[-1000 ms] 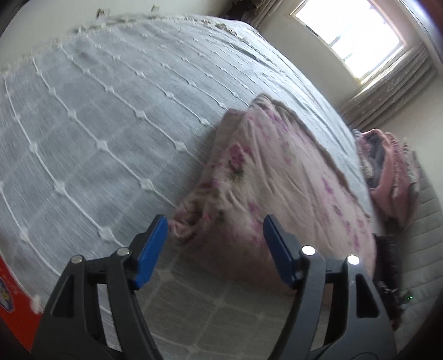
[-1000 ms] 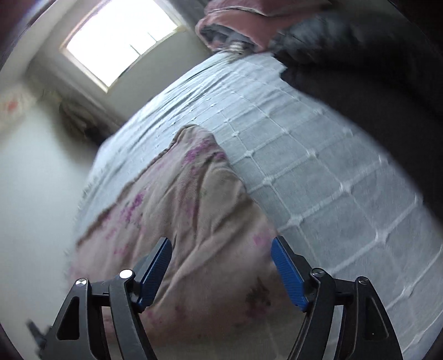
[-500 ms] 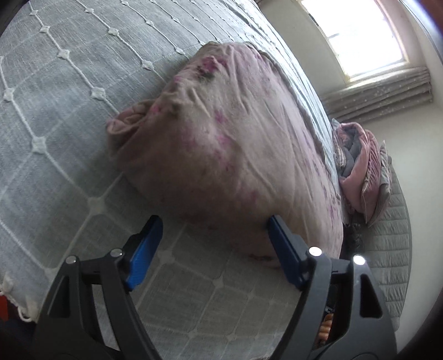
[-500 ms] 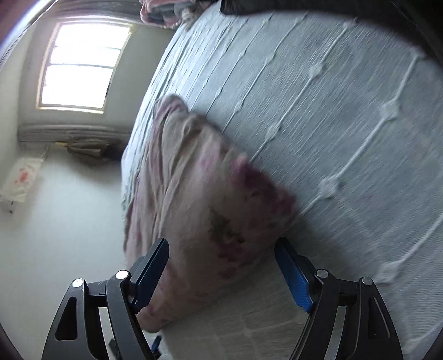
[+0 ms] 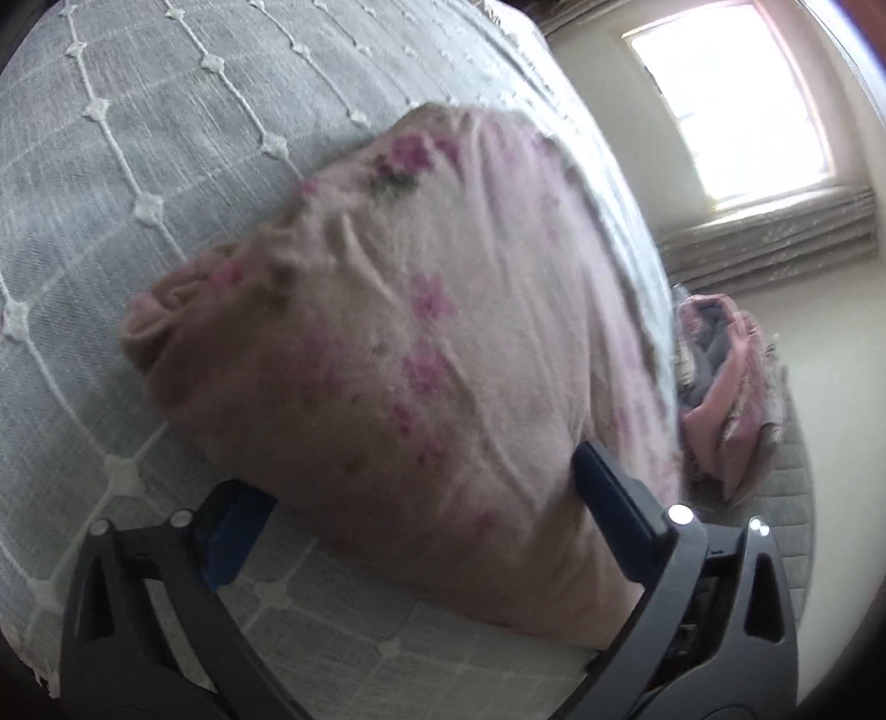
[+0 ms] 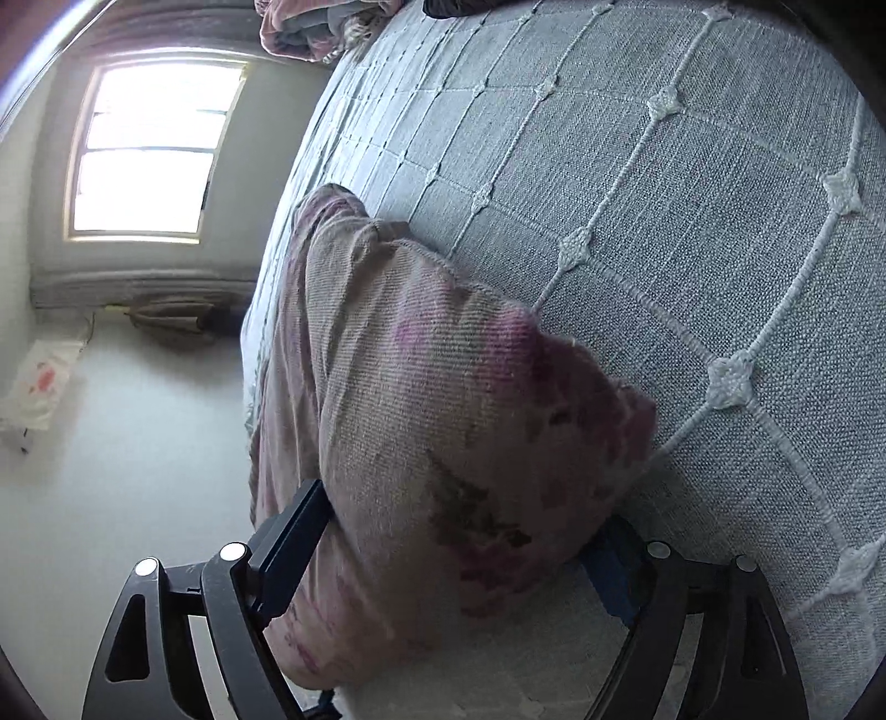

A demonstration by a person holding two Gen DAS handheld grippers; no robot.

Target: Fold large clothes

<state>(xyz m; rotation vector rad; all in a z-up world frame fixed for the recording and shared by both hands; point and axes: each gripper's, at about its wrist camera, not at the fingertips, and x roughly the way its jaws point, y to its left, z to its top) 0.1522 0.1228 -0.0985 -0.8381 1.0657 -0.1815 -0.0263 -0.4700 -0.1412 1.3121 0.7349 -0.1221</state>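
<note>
A folded pale pink garment with purple flowers (image 5: pixel 421 343) lies on the grey bedspread (image 5: pixel 138 166). My left gripper (image 5: pixel 421 526) is open, its blue pads on either side of the bundle's near edge. In the right wrist view the same garment (image 6: pixel 443 421) fills the middle. My right gripper (image 6: pixel 459 548) is open, and the bundle's end sits between its fingers. The cloth hides part of each far pad.
A pile of pink and grey clothes (image 5: pixel 720 382) lies at the bed's far side; it also shows in the right wrist view (image 6: pixel 315 27). A bright window (image 6: pixel 149 149) and white wall stand beyond the bed's edge.
Both grippers have moved in onto the folded garment. Its edge now sits between each pair of open fingers, where before it lay ahead of them.
</note>
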